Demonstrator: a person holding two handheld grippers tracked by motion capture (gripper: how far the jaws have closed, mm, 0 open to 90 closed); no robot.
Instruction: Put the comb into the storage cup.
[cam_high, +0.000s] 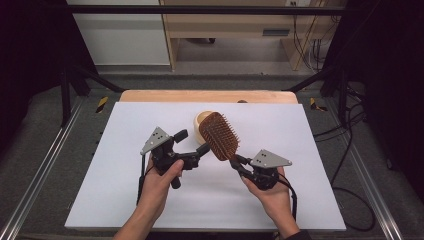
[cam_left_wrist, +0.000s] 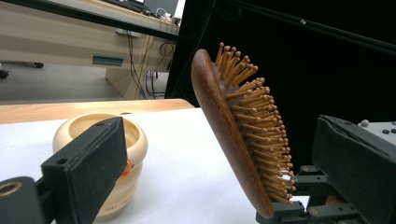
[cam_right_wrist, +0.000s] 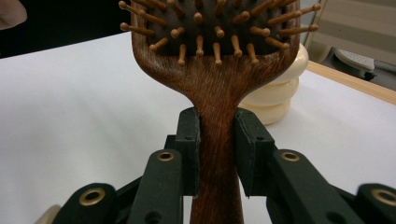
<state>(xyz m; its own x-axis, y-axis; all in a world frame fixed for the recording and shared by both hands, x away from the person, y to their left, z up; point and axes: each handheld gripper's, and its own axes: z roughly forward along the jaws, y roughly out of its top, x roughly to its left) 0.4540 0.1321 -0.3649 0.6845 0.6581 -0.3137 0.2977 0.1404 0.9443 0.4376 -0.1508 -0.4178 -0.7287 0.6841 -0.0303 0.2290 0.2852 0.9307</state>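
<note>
A brown wooden hairbrush (cam_high: 219, 136) with wooden pins is held up off the table, pins facing up and right. My right gripper (cam_high: 235, 162) is shut on its handle (cam_right_wrist: 217, 116), one pad (cam_right_wrist: 189, 140) pressing each side, seen close in the right gripper view (cam_right_wrist: 217, 144). My left gripper (cam_high: 192, 141) stands open just left of the brush head. In the left gripper view (cam_left_wrist: 224, 158) the brush (cam_left_wrist: 233, 135) rises edge-on ahead of the wide jaws, and I see no contact with it.
A cream ribbed pot (cam_high: 200, 121) stands on the white table sheet (cam_high: 125, 200) right behind the brush, also seen as the pot (cam_left_wrist: 135, 135) and the pot (cam_right_wrist: 280, 93). A wooden table edge (cam_high: 210, 96) runs along the back. Dark frame posts flank the table.
</note>
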